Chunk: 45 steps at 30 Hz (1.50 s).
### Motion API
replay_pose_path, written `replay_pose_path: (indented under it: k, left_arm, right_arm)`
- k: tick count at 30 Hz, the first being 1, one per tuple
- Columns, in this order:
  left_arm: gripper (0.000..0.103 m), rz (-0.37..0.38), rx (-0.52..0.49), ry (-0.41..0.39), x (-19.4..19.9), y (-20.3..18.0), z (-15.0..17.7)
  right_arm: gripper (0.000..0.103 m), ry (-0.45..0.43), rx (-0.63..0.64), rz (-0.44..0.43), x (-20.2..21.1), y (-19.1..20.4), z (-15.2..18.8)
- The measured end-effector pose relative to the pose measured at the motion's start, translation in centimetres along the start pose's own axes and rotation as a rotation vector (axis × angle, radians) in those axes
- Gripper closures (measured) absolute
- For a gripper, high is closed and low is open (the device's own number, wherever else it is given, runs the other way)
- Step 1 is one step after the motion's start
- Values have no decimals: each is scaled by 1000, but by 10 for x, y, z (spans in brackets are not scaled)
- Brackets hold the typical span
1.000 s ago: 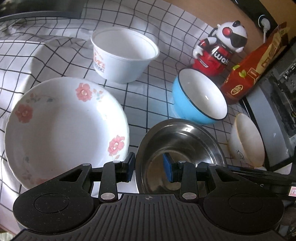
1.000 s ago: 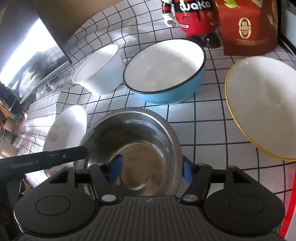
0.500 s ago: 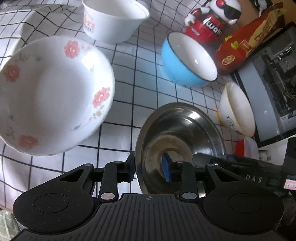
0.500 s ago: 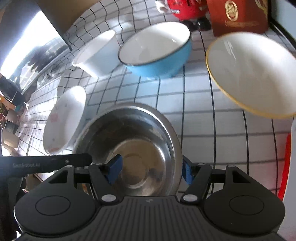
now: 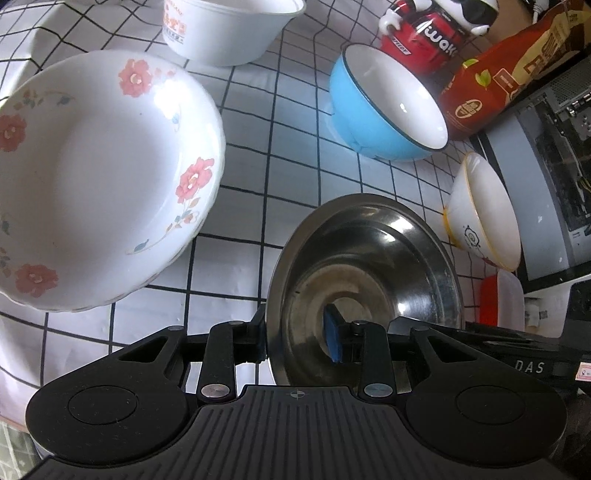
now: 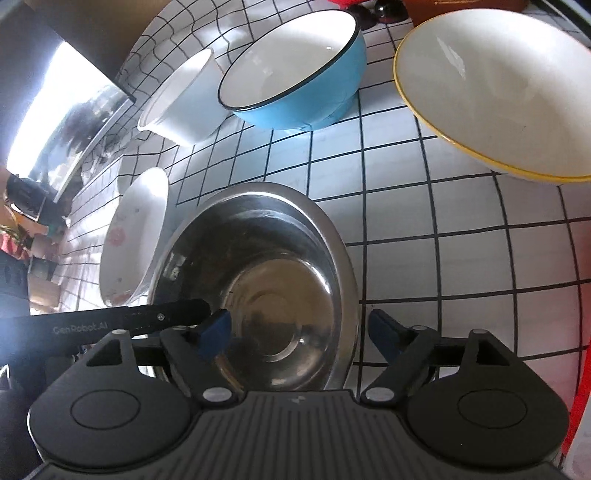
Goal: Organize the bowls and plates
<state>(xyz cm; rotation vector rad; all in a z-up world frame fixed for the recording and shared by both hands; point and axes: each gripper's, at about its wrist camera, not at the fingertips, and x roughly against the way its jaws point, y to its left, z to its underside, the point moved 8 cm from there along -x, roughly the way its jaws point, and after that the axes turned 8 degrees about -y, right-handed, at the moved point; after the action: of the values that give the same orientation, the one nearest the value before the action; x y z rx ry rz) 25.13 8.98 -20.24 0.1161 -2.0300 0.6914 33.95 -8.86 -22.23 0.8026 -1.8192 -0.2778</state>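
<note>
A steel bowl (image 5: 365,280) (image 6: 258,280) sits low over the checked cloth, right of a floral plate (image 5: 92,177) (image 6: 133,236). My left gripper (image 5: 295,341) is shut on the bowl's left wall, one pad outside the rim and one inside. In the right wrist view, my right gripper (image 6: 299,332) straddles the bowl's right rim. Its jaws are opening, and the outer pad stands clear of the rim. Behind are a blue bowl (image 5: 384,107) (image 6: 295,70), a white paper bowl (image 5: 225,29) (image 6: 177,99) and a yellow-rimmed white bowl (image 5: 484,210) (image 6: 495,88).
A toy robot figure (image 5: 424,26) and a red-brown carton (image 5: 509,77) stand at the back. A grey appliance (image 5: 546,166) lines the right side, with a red lidded box (image 5: 502,299) in front of it. A dark screen (image 6: 66,122) borders the cloth's far left.
Both views have tipped downward and closed in on the cloth with the steel bowl. My right gripper's jaws have spread wide off the bowl's rim. The left grip has stayed on the bowl.
</note>
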Motion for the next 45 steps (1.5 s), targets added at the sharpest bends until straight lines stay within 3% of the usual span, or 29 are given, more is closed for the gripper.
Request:
replay_pose_path:
  k: [5,14,16,21,23,26,28,30,32,37,45]
  left_arm:
    - [70,6,10,1,6,2,-1]
    - [70,-2,-15,-23,14,1,-4]
    - [70,-4,-12,-18,10,1,-2]
    - [70,-12,-18,-12,1,-1,1]
    - [70,-19,-33,-13,0,-2,2]
    - [70,-16,-37,-20,0,-2,2]
    - [72,-18,-47,-25,0,-3,2]
    - [78,-23,-63,-22,-2,-4,3]
    - [79,-11,-43,-8,-4,-4,4]
    - [79,-11,-51,-36,8,-5,0]
    - [80,44,12,-251,75,29,-48]
  right_arm:
    - [0,18,-60,-92,-3,-1,-3]
    - [0,-4,-109,-81,-3,-2,-4]
    - [0,-9,-78,-56,-5,2,-3]
    - [0,44,170,-9,-11,20,7]
    - [9,54,153,-2,-8,18,7]
    - [12,8,82,-9,3,12,1]
    - [24,-31,78,46,7,7,-1]
    - [46,-47,98,87,8,4,-1]
    - [54,-33,94,107,5,2,1]
    - [58,-57,95,144,11,9,1]
    - [57,-211,225,101,16,88,-35]
